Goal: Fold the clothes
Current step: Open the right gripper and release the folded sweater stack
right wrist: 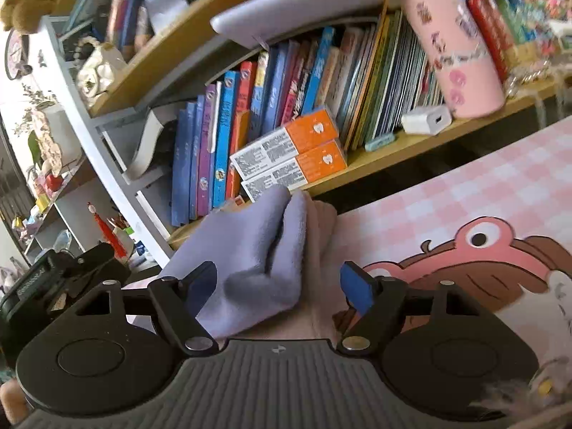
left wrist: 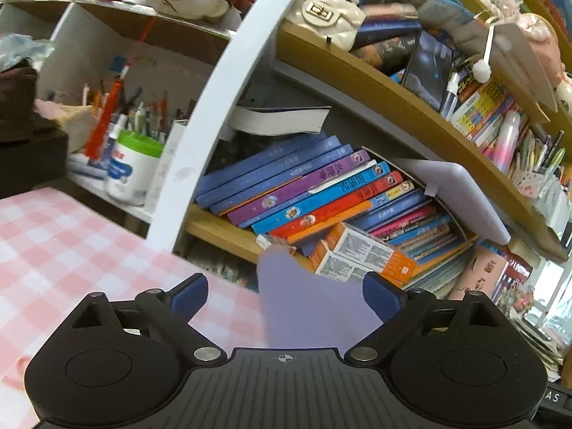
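Gingham tablecloth [left wrist: 53,250] in pink and white fills the left of the left wrist view, running back to a crowded bookshelf [left wrist: 228,228]. To its right, the left gripper [left wrist: 285,298] stands with its jaws spread wide and nothing pinched; a lavender cloth [left wrist: 304,307] rises between the blue pads [left wrist: 189,296] as a flat pointed flap, clear of both pads as far as the blur allows.

In the right wrist view, the same lavender cloth [right wrist: 250,257] lies bunched in soft folds just ahead of the right gripper [right wrist: 282,293], its bulk leaning against the left-hand pad and reaching toward the stacked orange boxes [right wrist: 296,157] on the shelf. The right gripper's jaws are parted and released, the right-hand pad [right wrist: 355,293] standing free of the fabric. A pale pink layer [right wrist: 321,250] lies beneath and just right of the lavender cloth. Farther right, a cartoon print [right wrist: 475,261] covers the surface.
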A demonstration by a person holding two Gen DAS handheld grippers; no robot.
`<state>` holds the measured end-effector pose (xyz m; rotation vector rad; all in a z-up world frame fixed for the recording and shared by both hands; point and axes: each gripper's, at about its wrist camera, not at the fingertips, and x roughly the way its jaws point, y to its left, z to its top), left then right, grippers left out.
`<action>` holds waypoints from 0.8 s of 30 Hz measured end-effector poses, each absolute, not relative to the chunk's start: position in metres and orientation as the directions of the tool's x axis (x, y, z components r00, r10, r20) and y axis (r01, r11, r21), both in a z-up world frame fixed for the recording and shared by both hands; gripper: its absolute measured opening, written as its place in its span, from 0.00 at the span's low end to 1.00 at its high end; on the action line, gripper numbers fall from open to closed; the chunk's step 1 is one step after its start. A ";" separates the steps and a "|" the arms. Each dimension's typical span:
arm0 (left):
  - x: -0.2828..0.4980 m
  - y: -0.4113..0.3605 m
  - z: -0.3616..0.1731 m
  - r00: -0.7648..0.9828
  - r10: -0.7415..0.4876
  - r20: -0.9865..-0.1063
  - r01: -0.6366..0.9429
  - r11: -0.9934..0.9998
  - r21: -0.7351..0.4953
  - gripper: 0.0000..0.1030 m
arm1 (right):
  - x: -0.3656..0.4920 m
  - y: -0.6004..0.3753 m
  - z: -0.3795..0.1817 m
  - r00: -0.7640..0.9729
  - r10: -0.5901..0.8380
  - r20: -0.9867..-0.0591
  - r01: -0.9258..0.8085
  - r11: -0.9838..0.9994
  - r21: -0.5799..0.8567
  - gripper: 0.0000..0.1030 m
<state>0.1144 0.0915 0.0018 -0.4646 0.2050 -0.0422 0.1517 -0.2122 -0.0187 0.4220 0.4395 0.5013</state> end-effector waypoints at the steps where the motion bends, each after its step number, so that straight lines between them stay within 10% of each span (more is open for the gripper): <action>1: 0.109 0.090 0.002 0.978 -0.089 -0.191 -0.005 0.895 -0.446 0.93 | 0.145 -0.212 -0.018 0.791 0.537 -0.295 -0.366 0.800 0.476 0.73; 24: -0.017 0.053 0.007 0.972 -0.006 -0.233 -0.063 0.955 -0.289 0.93 | -0.001 -0.223 -0.003 0.909 0.333 -0.251 -0.287 0.936 0.201 0.82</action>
